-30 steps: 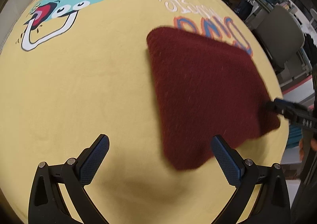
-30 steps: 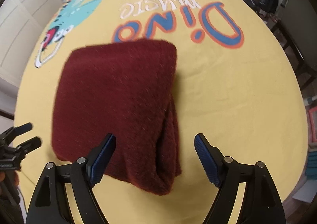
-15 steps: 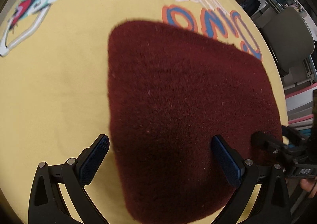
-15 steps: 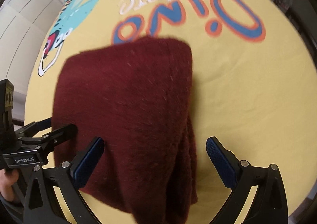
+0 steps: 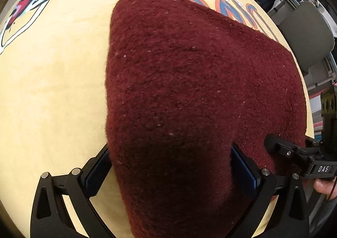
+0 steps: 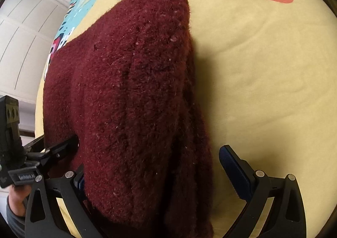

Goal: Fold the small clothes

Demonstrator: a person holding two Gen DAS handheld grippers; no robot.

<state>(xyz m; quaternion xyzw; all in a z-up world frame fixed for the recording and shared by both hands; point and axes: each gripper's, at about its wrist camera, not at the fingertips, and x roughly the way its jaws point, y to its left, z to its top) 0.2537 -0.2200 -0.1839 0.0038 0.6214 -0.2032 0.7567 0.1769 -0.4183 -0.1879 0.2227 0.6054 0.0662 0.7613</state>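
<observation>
Grippers poised over folded maroon sweater (image 5: 189, 90) on yellow printed sheet (image 5: 52, 90): your left gripper (image 5: 168, 166) and right gripper (image 6: 151, 166) gape wide, straddling near edge. Next, judge: pinch edge, fold over.

The left gripper (image 5: 170, 166) points steeply down, and its two fingers (image 5: 244, 166) stand wide apart with dark red fabric between them. The right gripper (image 6: 158, 170) also points steeply down, its fingers (image 6: 233, 168) spread as wide as they go, over the same fabric. A hand (image 6: 18, 195) holds the left gripper's handle, with a grey sleeve at the wrist.
</observation>
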